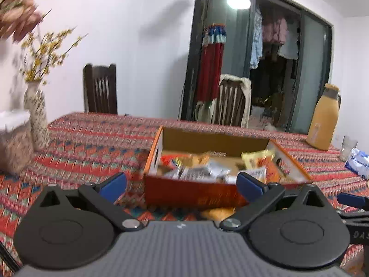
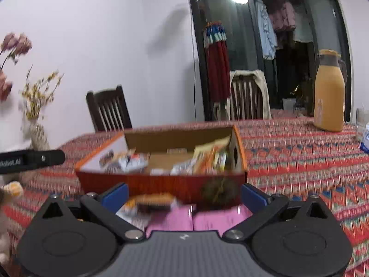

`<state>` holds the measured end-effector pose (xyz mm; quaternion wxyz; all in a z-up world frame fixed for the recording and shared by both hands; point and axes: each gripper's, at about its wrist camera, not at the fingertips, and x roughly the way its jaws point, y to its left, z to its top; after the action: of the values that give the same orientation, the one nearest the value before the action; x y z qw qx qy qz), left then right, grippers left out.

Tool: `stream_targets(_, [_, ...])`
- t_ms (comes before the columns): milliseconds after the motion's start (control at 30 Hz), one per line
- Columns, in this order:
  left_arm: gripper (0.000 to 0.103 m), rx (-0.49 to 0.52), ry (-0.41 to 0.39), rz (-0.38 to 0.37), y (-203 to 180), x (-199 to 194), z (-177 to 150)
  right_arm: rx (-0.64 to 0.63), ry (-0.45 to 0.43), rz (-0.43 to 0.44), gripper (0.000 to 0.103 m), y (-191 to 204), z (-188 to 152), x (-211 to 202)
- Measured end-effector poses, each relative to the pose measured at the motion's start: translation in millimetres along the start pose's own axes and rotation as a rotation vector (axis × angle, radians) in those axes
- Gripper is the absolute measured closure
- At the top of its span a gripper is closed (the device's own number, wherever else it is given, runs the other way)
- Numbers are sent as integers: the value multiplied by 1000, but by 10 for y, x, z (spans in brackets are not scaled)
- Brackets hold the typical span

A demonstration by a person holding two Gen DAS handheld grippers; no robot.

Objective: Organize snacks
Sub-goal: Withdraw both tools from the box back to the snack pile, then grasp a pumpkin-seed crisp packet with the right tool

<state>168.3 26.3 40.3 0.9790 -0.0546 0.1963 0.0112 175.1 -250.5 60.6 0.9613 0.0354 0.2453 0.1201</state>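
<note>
On the worktop [image 1: 92, 143], which is covered by a red, orange and blue patterned cloth, an open orange cardboard box [image 1: 191, 191] sits near the middle, its brown inside holding a loose heap of wrapped snacks [image 1: 207, 168] in white, orange and yellow packets; motion blur hides their labels. The left tool [image 1: 182, 184] hovers in front of the box's near wall with its 2 blue-padded fingers [image 1: 114, 184] spread wide and nothing between them. A blurred orange packet [image 1: 218, 213] lies on the cloth just in front of the box, below that gap. In the right wrist view the right tool [image 2: 184, 195] is likewise wide open and empty, facing the same box [image 2: 161, 184] from slightly further right. Under it, on the cloth beside the box's near wall, lie a brown and orange wrapped snack bar [image 2: 151, 202], 2 pink packets [image 2: 196, 220] side by side, and a dark round fuzzy item [image 2: 219, 194] that touches or nearly touches the box; I cannot tell which. Part of the left tool's black body [image 2: 32, 159] shows at the left edge. A tall yellow-orange thermos jug [image 2: 328, 92] stands well apart at the far right, a patterned vase with yellow sprigs [image 1: 37, 115] at the far left, and 2 dark wooden chairs [image 1: 100, 90] behind the worktop.
</note>
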Motion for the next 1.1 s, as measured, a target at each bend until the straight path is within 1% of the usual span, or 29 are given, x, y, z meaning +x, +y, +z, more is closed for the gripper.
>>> stream_targets(100, [0,-22,41,21,79,5,-154,-14,50,-7,0,30,-186,-34])
stream_targets(233, [0,1,91,31,112,21,-352,-27,109,-9,0,38,-390,-57])
stream_targets(400, [0,0,122,34,161,26,-505,-80,173,-10,0,70,-606,-71])
stream_targets(533, [0,29,111,69,135,72,-577,-128,206,-24,0,88,-646,-30])
stream_targets(633, [0,34,113,58,124,95,-592,-140,208,-24,0,83,-613,-2])
stream_targets(767, [0,13,120,38,166,113,-595,-154,218,-12,1,95,-546,90])
stream_targets(833, [0,0,124,33,185,124,-594,-162,225,9,6,115,-533,127])
stream_targets(900, [0,-8,125,28,195,122,-600,-166,236,25,17,130,-526,168])
stream_targets(933, [0,-9,124,25,199,120,-600,-165,243,32,19,131,-528,191])
stream_targets(1000, [0,-11,121,22,199,116,-597,-158,251,55,31,126,-536,218])
stream_targets(1033, [0,-13,120,19,200,115,-597,-157,250,64,35,124,-539,219])
stream_targets(1067, [0,-16,120,16,203,115,-598,-156,248,73,43,122,-543,215])
stream_targets(1100, [0,-20,120,16,210,115,-600,-154,248,77,48,117,-548,213])
